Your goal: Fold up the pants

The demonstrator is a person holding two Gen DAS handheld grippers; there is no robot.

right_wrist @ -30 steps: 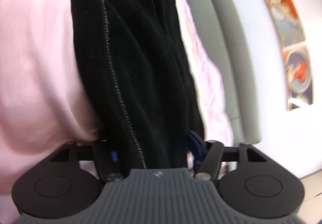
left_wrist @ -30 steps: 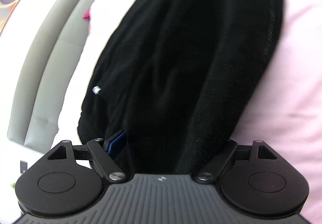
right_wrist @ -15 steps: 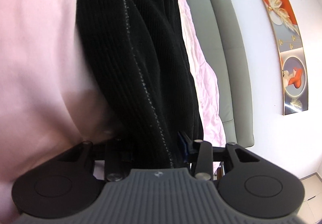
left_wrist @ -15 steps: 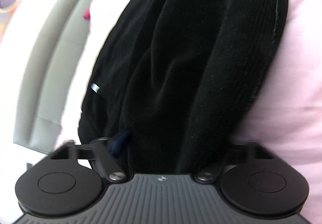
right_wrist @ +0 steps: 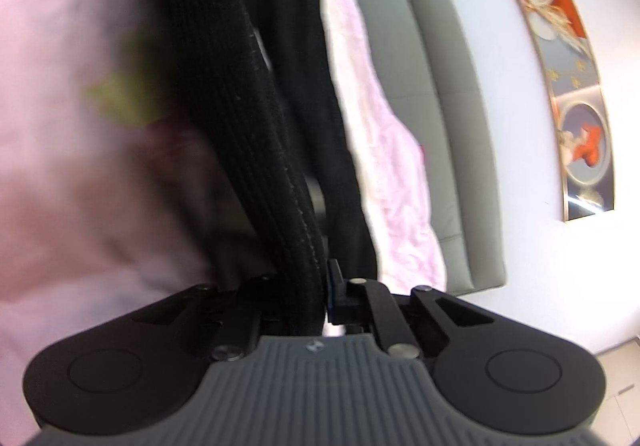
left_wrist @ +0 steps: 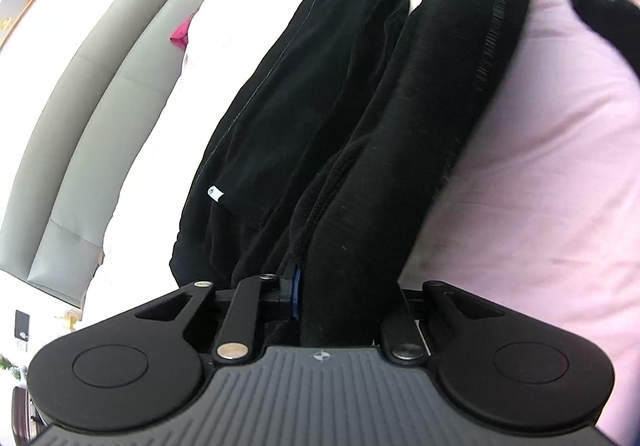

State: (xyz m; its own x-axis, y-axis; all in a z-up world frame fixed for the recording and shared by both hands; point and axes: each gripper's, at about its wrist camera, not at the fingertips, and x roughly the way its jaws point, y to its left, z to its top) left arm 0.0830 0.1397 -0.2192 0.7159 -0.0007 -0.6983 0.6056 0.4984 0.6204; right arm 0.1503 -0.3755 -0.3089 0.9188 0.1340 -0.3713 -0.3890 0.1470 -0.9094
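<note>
Left wrist view
- Left claw: jaws closing, a thick fold of black cloth bunched between them, blue pad showing at its left edge.
- Pants: black, running up and away from the claw across the pink bedsheet; a small white tag sits on the fold left of the claw's line.
- Headboard: grey, padded, left of the pants beyond the sheet's edge.
- Dark shape: right of the pants, on the sheet; too unclear to tell.

Right wrist view
- Right claw: clamped together on the ribbed black edge.
- Pants: rising straight from the claw, blurred.
- Bedsheet: pink, on both sides of the pants.
- Headboard: right of the pants.
- Wall picture: further right.
</note>
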